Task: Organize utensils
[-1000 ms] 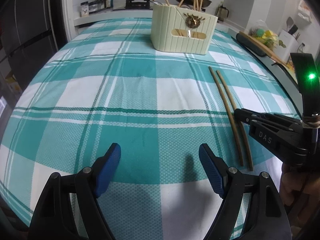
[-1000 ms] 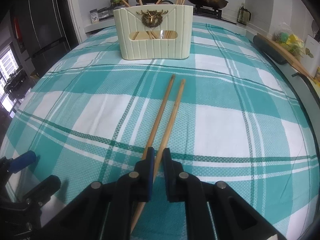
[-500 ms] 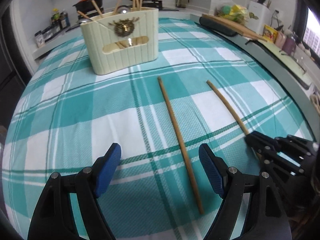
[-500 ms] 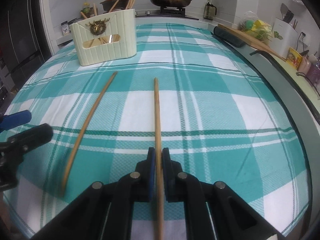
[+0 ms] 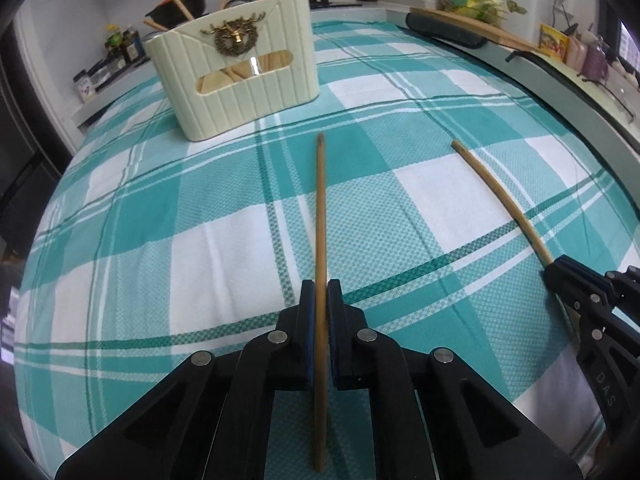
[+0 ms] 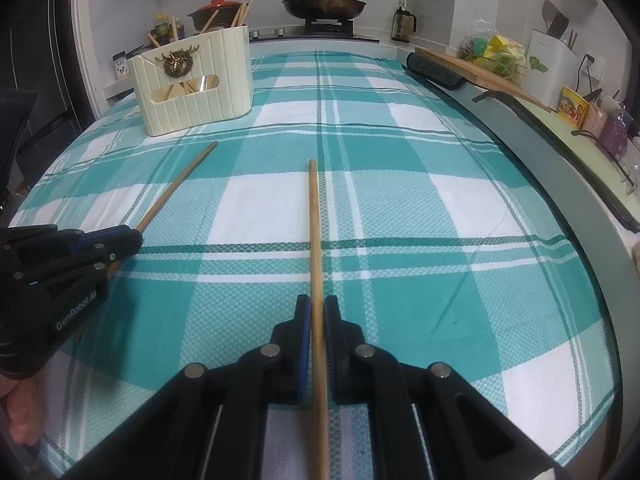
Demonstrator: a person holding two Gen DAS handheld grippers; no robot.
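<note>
Left gripper (image 5: 319,300): jaws clenched on one chopstick (image 5: 320,216), tip pointing toward the cream utensil holder (image 5: 236,80). Right gripper (image 6: 316,312): jaws clenched on a second chopstick (image 6: 314,232), well apart from the first. Holder stands at the far side of the checked tabletop (image 6: 420,208), with more chopsticks inside.

left gripper (image 5: 319,300) clamps one chopstick (image 5: 320,216); right gripper (image 5: 554,274) grips another chopstick (image 5: 496,190); cream utensil holder (image 5: 240,88) stands beyond on the checked tablecloth (image 5: 200,248).
</note>
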